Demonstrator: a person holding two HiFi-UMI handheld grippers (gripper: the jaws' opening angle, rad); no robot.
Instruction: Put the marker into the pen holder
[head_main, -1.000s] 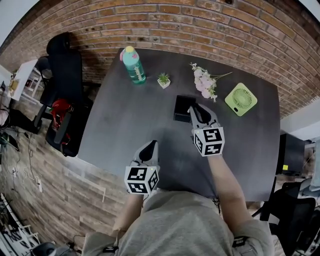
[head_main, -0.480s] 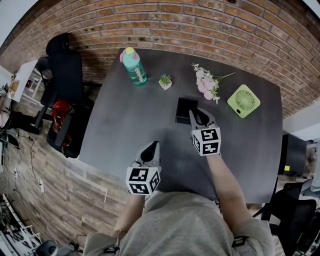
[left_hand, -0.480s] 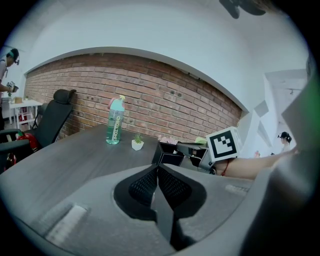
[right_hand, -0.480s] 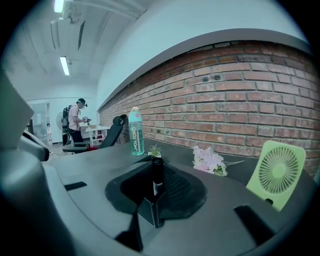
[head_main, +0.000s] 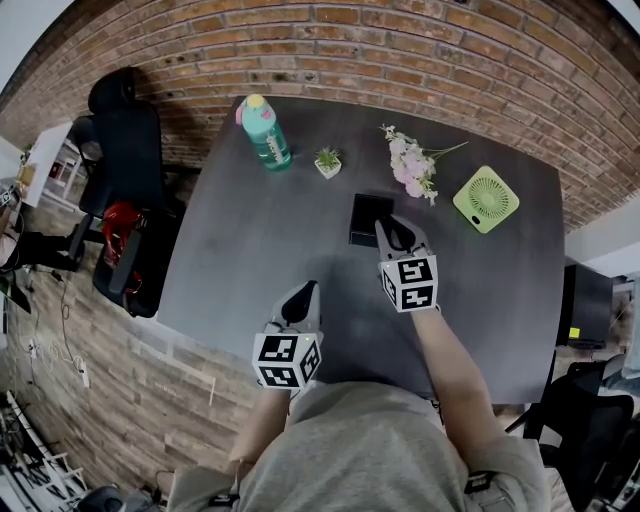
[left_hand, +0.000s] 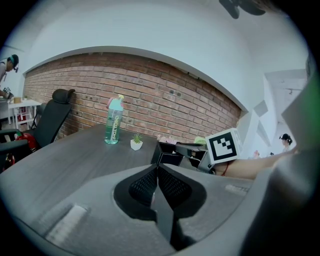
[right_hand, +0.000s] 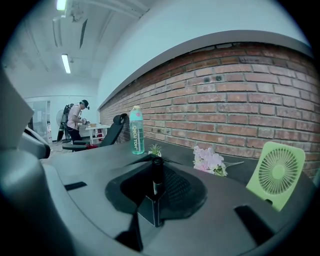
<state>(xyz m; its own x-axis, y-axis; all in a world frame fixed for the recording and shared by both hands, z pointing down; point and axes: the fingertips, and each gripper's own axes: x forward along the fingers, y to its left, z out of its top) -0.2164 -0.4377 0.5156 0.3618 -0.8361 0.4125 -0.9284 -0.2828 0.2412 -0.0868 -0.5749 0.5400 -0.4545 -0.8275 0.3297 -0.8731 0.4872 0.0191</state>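
Note:
The black square pen holder (head_main: 366, 218) stands in the middle of the dark table (head_main: 250, 240). My right gripper (head_main: 388, 226) is at the holder's right side, its tips against the holder's near right corner. In the right gripper view its jaws (right_hand: 156, 162) are shut on a black marker (right_hand: 157, 176) that stands upright between them. My left gripper (head_main: 302, 292) hangs near the table's front edge, jaws shut with nothing in them. The left gripper view shows the pen holder (left_hand: 167, 155) ahead, with the right gripper's marker cube (left_hand: 222, 145) beside it.
At the back of the table stand a teal bottle (head_main: 266, 132), a small potted plant (head_main: 327, 161), pink flowers (head_main: 410, 168) and a green fan (head_main: 485, 198). A black chair (head_main: 120, 130) is off the table's left. Brick wall runs behind.
My right gripper has edged slightly left toward the pen holder with the marker still in it. The left gripper has stayed put.

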